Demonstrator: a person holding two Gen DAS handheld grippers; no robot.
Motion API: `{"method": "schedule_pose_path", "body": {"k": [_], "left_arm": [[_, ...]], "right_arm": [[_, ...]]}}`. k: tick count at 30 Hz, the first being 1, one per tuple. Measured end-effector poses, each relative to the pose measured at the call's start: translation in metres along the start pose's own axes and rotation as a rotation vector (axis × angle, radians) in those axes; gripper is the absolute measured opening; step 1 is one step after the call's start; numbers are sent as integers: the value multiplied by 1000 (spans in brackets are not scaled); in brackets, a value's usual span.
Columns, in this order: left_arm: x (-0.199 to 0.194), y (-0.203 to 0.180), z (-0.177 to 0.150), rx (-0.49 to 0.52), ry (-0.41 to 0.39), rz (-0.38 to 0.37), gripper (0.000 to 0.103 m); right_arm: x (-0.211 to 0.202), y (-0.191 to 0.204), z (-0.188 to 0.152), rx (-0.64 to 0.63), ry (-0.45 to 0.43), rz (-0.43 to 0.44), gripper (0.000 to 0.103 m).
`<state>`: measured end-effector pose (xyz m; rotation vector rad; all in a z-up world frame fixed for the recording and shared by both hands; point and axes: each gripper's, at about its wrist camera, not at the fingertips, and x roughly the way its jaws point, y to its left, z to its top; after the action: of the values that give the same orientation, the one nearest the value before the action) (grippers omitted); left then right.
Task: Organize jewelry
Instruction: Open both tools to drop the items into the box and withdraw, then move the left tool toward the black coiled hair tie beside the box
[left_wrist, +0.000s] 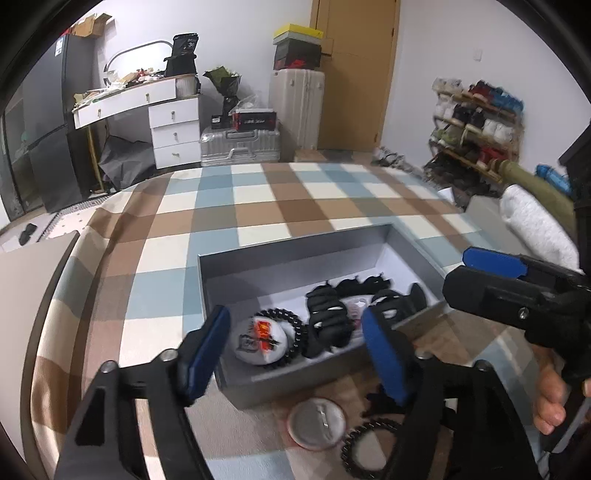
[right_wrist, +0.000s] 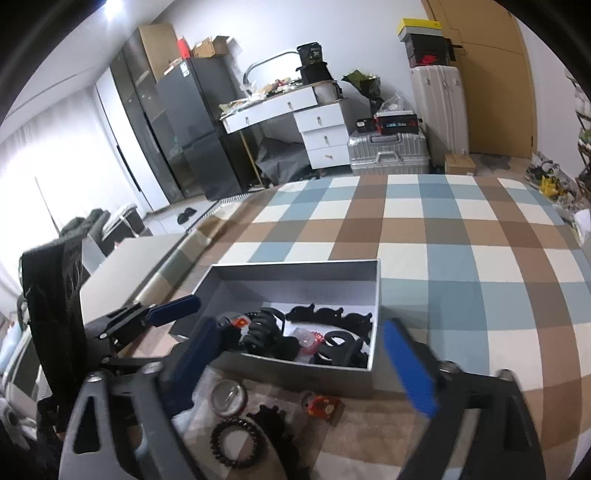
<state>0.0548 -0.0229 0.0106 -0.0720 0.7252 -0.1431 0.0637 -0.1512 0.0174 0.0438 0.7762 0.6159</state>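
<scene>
Low in both frames, our left fingers (left_wrist: 295, 350) and right fingers (right_wrist: 295, 360) gape wide and empty over the box (right_wrist: 373, 295), so blur risks misjudging the coil tie (right_wrist: 238, 441).

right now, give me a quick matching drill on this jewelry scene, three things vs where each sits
Things:
1. printed round badge
2. badge lying pin side up
3. black spiral hair tie

Places:
A. on the checked cloth, next to the face-down badge
B. inside the grey box
C. on the cloth just in front of the box's near wall

Pairs: 1-B, 2-C, 3-A
</scene>
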Motion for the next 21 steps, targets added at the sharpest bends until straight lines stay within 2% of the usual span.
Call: {"method": "schedule_pose_path", "body": {"k": [2, 4, 7, 15, 21], "left_arm": [[-10, 1, -2, -14, -17, -21, 83], [-16, 2, -3, -18, -31, -11, 88], [-22, 5, -6, -23, -40, 15, 102], [-34, 8, -18, 5, -56, 65, 102], [-33, 8, -19, 18, -47, 78, 102]], "right_arm": [[-6, -2, 0, 10, -3, -2, 101], [-12, -3, -2, 10, 1, -21, 103], [-19, -8, -7, 12, -3, -42, 103], [-21, -18, -23, 35, 41, -72, 103], [-24, -8, -26, -23, 67, -84, 103]]}}
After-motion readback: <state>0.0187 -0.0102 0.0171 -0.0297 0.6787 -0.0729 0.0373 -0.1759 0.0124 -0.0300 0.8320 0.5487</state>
